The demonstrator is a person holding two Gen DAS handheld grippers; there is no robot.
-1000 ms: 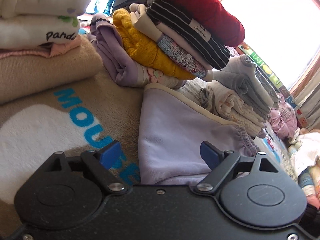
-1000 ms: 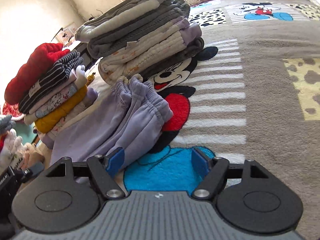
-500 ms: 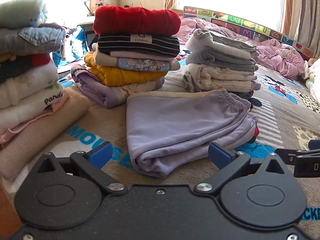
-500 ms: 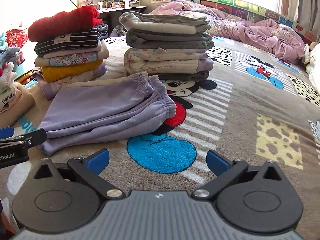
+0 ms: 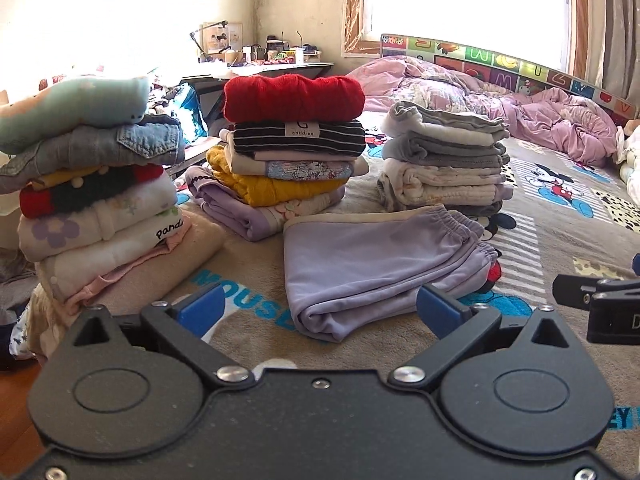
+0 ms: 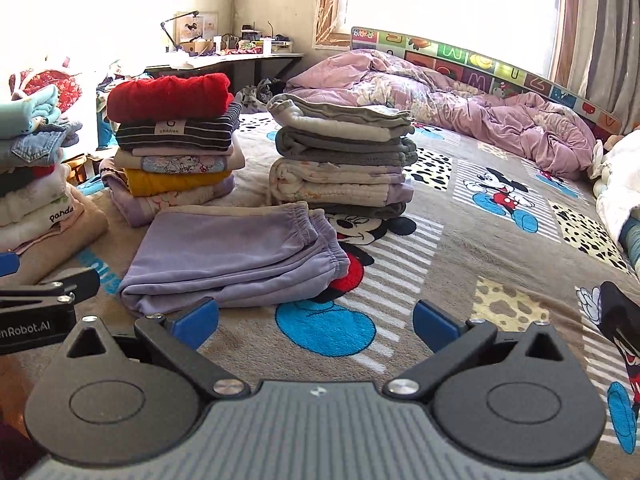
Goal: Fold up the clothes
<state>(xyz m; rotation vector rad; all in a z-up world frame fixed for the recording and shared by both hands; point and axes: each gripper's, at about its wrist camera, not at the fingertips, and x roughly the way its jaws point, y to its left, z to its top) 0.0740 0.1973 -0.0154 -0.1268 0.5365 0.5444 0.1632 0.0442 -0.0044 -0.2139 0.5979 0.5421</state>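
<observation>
Sunlit from a wide window (image 5: 460, 4), a bed covered by a Mickey Mouse blanket (image 6: 500, 280) carries rows of folded children's clothes; folded lilac trousers (image 5: 384, 268) lie flat at the near centre, elastic cuffs pointing right, just in front of a stack topped by a red sweater (image 5: 292, 96) and a second stack of grey and cream garments (image 5: 444, 168); a third pile topped by a mint-green garment (image 5: 72, 100) stands at the left edge; a rumpled purple duvet (image 6: 460, 100) lies beyond. Left gripper (image 5: 320, 312) hovers before the trousers, jaws spread wide and empty; right gripper (image 6: 316, 320) hangs just right of them over the blanket, likewise spread and holding nothing.
</observation>
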